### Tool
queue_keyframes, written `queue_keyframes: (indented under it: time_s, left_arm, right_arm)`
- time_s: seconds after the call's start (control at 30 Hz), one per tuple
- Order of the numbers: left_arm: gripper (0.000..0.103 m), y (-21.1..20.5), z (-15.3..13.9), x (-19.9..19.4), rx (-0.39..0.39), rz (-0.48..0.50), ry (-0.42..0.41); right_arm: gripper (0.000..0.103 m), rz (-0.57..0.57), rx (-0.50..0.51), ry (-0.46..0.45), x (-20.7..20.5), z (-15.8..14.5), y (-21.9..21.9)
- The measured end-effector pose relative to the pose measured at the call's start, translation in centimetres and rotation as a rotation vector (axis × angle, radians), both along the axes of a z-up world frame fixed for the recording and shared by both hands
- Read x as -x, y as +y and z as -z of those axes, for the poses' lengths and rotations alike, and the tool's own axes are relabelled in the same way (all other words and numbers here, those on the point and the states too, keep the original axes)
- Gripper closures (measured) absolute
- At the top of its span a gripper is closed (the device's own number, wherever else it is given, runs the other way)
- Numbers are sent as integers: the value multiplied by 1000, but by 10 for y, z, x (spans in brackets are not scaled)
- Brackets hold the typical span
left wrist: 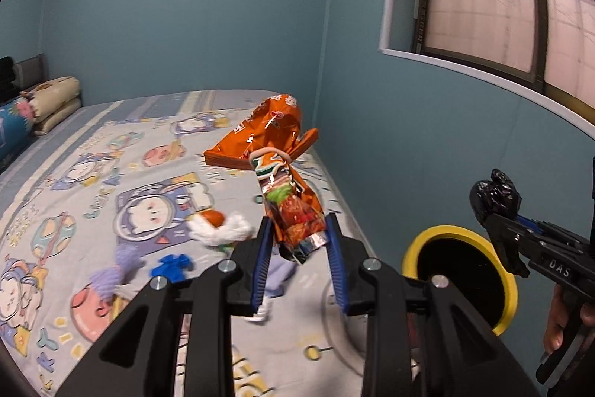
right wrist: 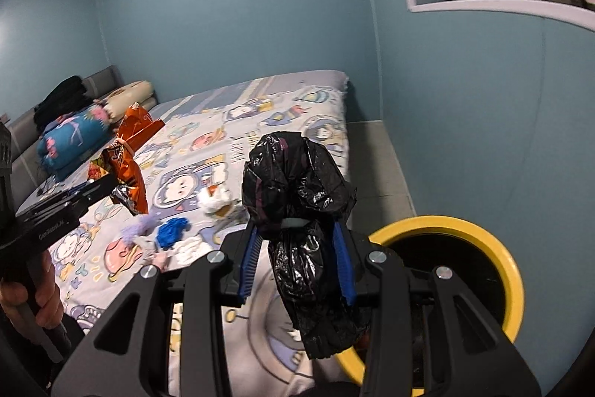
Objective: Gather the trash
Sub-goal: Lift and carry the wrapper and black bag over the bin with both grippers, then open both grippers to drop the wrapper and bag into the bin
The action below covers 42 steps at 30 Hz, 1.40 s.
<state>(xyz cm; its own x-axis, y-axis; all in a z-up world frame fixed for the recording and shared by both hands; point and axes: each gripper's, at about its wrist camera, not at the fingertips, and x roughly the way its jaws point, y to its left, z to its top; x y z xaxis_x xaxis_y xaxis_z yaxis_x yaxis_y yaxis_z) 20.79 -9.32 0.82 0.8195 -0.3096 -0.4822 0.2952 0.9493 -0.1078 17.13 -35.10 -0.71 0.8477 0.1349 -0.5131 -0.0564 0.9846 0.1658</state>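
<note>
**Trash lifted above the bed, bin beside it**

Trash is in both grippers: the left gripper [left wrist: 299,240] has its jaws clamped on an orange snack bag [left wrist: 275,151], the right gripper [right wrist: 297,259] on a crumpled black plastic bag [right wrist: 301,188]. Both look light, limp and slippery, so pinching bunched folds seems best. The yellow-rimmed bin [right wrist: 446,224] stands close by; more scraps [left wrist: 219,229] lie on the bed [left wrist: 111,151].

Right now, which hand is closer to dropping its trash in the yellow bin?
Probably the right. The right gripper holds the black plastic bag beside the yellow bin opening. The left gripper holds the orange snack bag out over the bed.
</note>
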Motion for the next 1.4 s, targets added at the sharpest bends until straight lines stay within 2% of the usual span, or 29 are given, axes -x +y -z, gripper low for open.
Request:
queue_keyframes:
  time_s: [0.4,0.57,0.73,1.0,1.2,1.4]
  left_arm:
    - [76,-105,12,-26,6,177,56]
    - [76,-145,31,-35,17,262,113]
    - [76,-182,55,-39,-7,327,156]
    - [75,-213,95,-46,-9,367,258]
    - [72,-227,108,-52,-14,386,297]
    - [67,-229,116,-55,-6,392,321]
  right_arm:
    - [69,144,-30,29,3,13,-68]
    - [68,179,-46,60,4,27,-90]
    - [68,214,-84,98,0,44,-111]
    - [66,249,-132,143,-10,65,-133]
    - [66,255,-146,160,-17,74,-144]
    - [61,263,-172,168,-26,80,-149]
